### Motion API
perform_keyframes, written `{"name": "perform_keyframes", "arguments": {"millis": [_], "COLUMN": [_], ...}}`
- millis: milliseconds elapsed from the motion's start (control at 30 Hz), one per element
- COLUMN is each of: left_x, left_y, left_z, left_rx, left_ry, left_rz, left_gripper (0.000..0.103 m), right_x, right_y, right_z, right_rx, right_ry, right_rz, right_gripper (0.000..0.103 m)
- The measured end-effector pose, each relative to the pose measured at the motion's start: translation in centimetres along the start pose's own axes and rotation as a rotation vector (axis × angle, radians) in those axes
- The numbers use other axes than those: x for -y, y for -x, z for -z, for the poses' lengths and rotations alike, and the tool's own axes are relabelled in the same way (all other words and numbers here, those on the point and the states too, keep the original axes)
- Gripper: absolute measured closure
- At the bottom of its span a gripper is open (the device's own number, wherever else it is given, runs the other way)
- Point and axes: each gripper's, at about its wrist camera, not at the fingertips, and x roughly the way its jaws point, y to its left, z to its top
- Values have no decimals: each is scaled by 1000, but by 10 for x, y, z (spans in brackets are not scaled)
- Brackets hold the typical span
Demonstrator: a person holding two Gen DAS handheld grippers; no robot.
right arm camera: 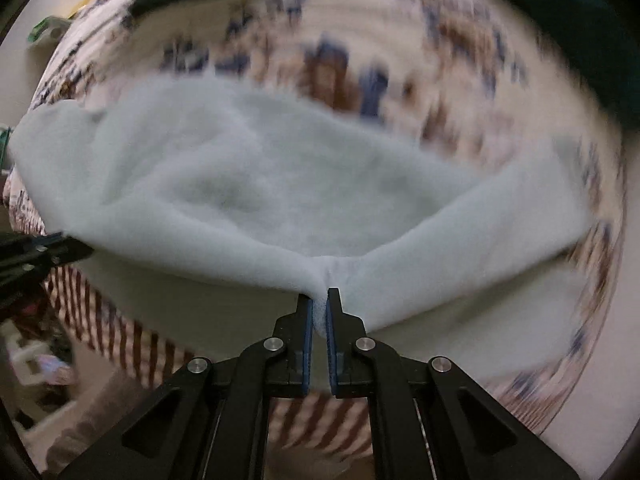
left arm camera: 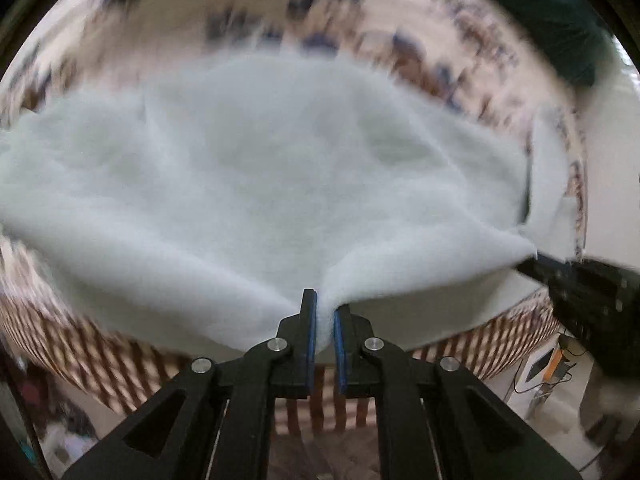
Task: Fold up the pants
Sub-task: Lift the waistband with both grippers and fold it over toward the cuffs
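Pants of pale, fuzzy fabric spread across the middle of both wrist views, lying over a bed cover printed in blue and brown on cream. Both pictures are blurred, so the pattern and the fabric's seams cannot be made out.

In the left wrist view, the left claw sits at 6 o'clock, its blue-padded fingers clamped on a pinch of the pants' near edge, which rises into a small peak between them. At 3 o'clock the right claw comes in from the side, touching a corner of the same edge.

In the right wrist view, the right claw at 6 o'clock is likewise closed on a bunched fold of the pants, with cloth fanning away toward 10 and 2 o'clock. The left claw shows at 9 o'clock, at the fabric's edge. A striped brown-and-white side of the bed shows beneath at 7 o'clock.
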Motion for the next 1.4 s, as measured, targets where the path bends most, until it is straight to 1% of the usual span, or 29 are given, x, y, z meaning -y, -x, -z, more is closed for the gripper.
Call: {"name": "perform_keyframes", "arguments": {"millis": [33, 67, 100, 167, 233, 300, 333, 367, 433, 467, 500, 533, 567, 600, 633, 667, 733, 800, 833, 900, 967, 1000, 1067, 1133, 1267, 1333, 1400], "left_x": [-3, -5, -5, -3, -2, -1, 0, 1, 2, 6, 13, 18, 20, 22, 24, 25, 24, 23, 23, 21, 23, 18, 15, 10, 9, 11, 13], "left_y": [-17, -29, -40, -63, -81, -87, -85, -82, -68, -62, -55, -49, -43, -38, -31, -28, -15, -5, 1, 4, 5, 5, 5, 4, -7, -12, -16], "left_z": [6, 9, 10, 11, 8, 5, 2, 0, 3, 4, 5, 4, 5, 6, 6, 10, 12, 9, 4, -5, -24, -30, -54, -72, -83, -88, -89], "left_rx": [-30, -44, -57, -71, -86, -93, -91, -93, -99, -92, -89, -84, -74, -61, -43, -29, 16, 53, 78, 102, 128, 136, 157, 171, 162, 153, 145], "left_ry": [11, 20, 24, 9, 0, -6, 3, 18, 38, 28, 6, -5, -8, -11, -19, -20, 0, 23, 44, 65, 72, 73, 79, 86, 98, 99, 100], "left_rz": [-10, -15, -20, -50, -72, -79, -87, -87, -82, -92, -124, -131, -133, -141, -152, -161, -205, -246, -260, -277, -298, -312, -331, -345, -360, -362, -361], "left_gripper": [97, 97, 97, 97, 97, 95, 92, 92, 88, 85, 76, 62, 51, 27, 15, 14, 14, 14, 14, 14, 14, 14, 14, 14, 14, 14, 14], "right_x": [-1, -3, -5, -8, -8, -6, -6, -4, -3, -3, -4, -5, -5, -3, -1, 2, 13, 34, 43, 69, 102, 111, 146, 173, 223, 239, 256], "right_y": [-13, -28, -39, -64, -80, -92, -95, -96, -92, -87, -82, -76, -66, -57, -48, -38, -22, -5, 0, 12, 18, 18, 18, 17, -10, -24, -44], "right_z": [12, 26, 33, 43, 43, 43, 42, 40, 40, 40, 39, 40, 42, 44, 46, 48, 48, 48, 46, 41, 28, 24, 4, -16, -53, -72, -95], "right_rx": [-19, -42, -58, -75, -87, -96, -107, -113, -119, -123, -122, -118, -112, -101, -88, -76, -53, -22, -6, 27, 48, 55, 81, 103, 124, 119, 105], "right_ry": [-11, -22, -23, -22, -27, -54, -63, -83, -94, -89, -85, -85, -92, -101, -106, -113, -157, -216, -248, -324, -391, -418, -471, -522, -625, -662, -698], "right_rz": [-1, -1, 4, 19, 30, 31, 34, 35, 33, 36, 37, 34, 16, 4, 5, 10, 11, 32, 45, 71, 107, 123, 150, 183, 210, 220, 213], "right_gripper": [96, 96, 96, 96, 96, 94, 93, 92, 86, 81, 59, 21, 9, 6, 6, 6, 6, 6, 6, 6, 6, 6, 6, 6, 6, 6, 6]}}
